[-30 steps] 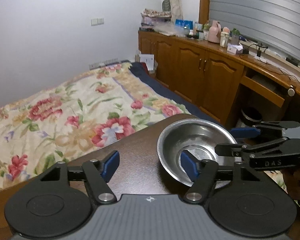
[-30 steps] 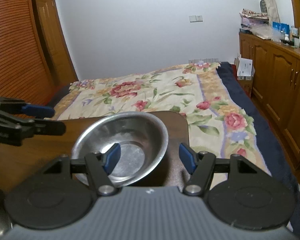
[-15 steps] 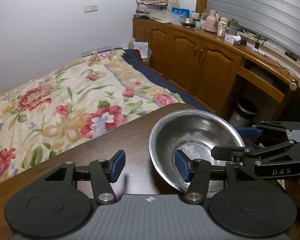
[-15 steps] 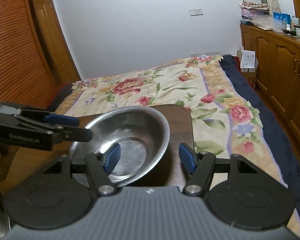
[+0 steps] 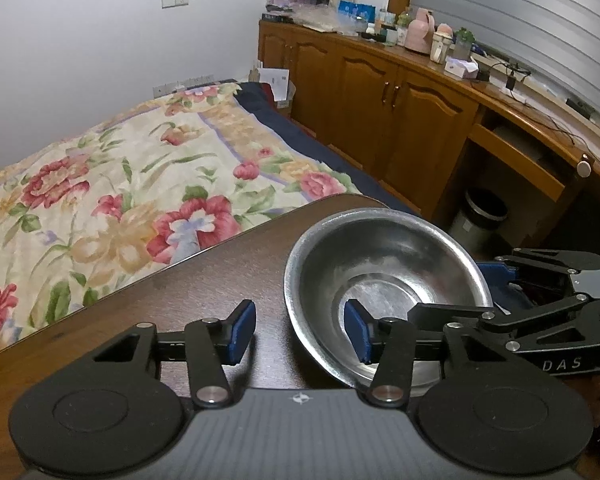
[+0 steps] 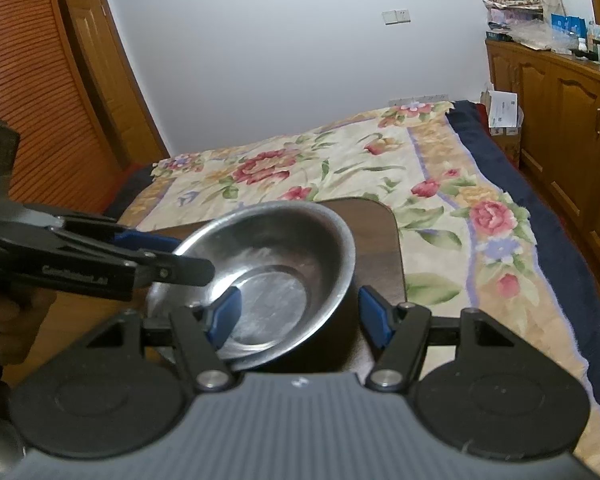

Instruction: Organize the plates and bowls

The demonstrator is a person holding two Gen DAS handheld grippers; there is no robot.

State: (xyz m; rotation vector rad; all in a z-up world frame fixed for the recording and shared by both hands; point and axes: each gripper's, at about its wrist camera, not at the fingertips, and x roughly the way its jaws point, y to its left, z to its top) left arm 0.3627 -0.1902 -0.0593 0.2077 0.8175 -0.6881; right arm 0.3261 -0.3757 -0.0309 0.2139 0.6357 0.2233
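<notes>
A steel bowl (image 5: 384, 276) (image 6: 276, 268) sits near the corner of a dark wooden table (image 5: 204, 296). My left gripper (image 5: 299, 332) (image 6: 188, 258) straddles the bowl's near-left rim, one blue pad inside and the other outside on the table side. Its jaws are closing and a gap still shows between the pads and the wall. My right gripper (image 6: 299, 320) (image 5: 454, 292) straddles the opposite rim, left pad inside, right pad outside, open and not pressing on the metal.
Past the table edge lies a bed with a flowered cover (image 5: 132, 200) (image 6: 340, 168). Wooden cabinets (image 5: 380, 96) with cluttered tops line the right wall, a dark bin (image 5: 480, 216) below the desk. A slatted wooden door (image 6: 40, 100) stands at left.
The left gripper has moved down and in toward the bowl, and its jaws have narrowed. In the right wrist view its finger now reaches over the bowl's rim. The right gripper has stayed put.
</notes>
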